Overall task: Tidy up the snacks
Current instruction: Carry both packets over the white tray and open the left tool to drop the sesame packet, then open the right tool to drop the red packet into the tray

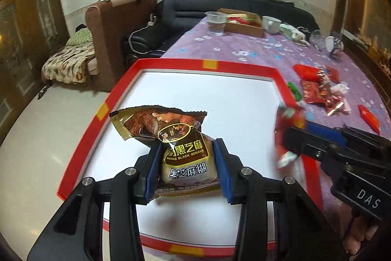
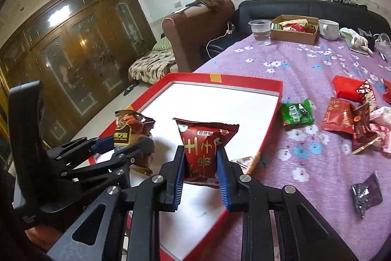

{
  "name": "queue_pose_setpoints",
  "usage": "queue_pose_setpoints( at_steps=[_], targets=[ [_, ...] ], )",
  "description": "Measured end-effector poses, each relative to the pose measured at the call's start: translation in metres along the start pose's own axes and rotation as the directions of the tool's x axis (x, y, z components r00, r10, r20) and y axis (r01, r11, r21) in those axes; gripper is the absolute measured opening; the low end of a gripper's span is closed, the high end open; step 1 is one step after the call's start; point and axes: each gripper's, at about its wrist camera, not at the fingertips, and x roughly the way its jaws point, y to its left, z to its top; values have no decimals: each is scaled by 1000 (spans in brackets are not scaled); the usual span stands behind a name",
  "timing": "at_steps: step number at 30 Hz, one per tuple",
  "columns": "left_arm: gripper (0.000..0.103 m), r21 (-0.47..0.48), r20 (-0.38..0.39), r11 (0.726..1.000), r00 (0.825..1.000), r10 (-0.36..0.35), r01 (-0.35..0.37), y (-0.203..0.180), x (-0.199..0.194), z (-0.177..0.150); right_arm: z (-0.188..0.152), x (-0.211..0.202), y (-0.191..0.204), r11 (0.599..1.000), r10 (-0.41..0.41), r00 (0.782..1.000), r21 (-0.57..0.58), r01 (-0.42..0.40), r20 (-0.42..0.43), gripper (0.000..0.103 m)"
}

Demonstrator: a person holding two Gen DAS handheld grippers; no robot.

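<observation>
My left gripper (image 1: 187,158) is shut on a brown and gold black sesame packet (image 1: 180,138), held over the white floor of a red-rimmed tray (image 1: 207,64). My right gripper (image 2: 200,163) is shut on a dark red snack packet (image 2: 202,146), held over the same tray's (image 2: 220,78) right side. The right gripper also shows in the left wrist view (image 1: 288,136), blurred, at the tray's right rim. The left gripper with its packet shows in the right wrist view (image 2: 122,141), at the tray's left side.
Loose snacks lie on the purple flowered cloth right of the tray: a green packet (image 2: 297,114), red packets (image 2: 339,118) and a silver wrapper (image 2: 366,192). At the far end stand a plastic cup (image 2: 261,31), a cardboard box of snacks (image 2: 294,34) and a white mug (image 2: 328,28).
</observation>
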Motion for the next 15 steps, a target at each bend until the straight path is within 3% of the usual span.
queue_pose_setpoints(
  at_steps=[3,5,8,11,15],
  targets=[
    [42,-13,5,999,1000,30,-30,6,0,0,2,4,3,1000,7,1000,5,-7,0,28],
    [44,-7,28,998,998,60,-60,6,-4,1,3,0,4,1000,-2,1000,2,2,17,37],
    [67,7,78,993,990,114,-114,5,-14,3,2,-11,4,1000,-16,999,-1,16,45,43],
    [70,24,128,988,981,146,-150,0,-24,5,1,-18,-2,1000,-22,998,13,22,58,46],
    [71,51,139,987,980,143,-151,-8,-32,7,-2,-28,-10,999,-34,997,35,32,74,51]
  ],
)
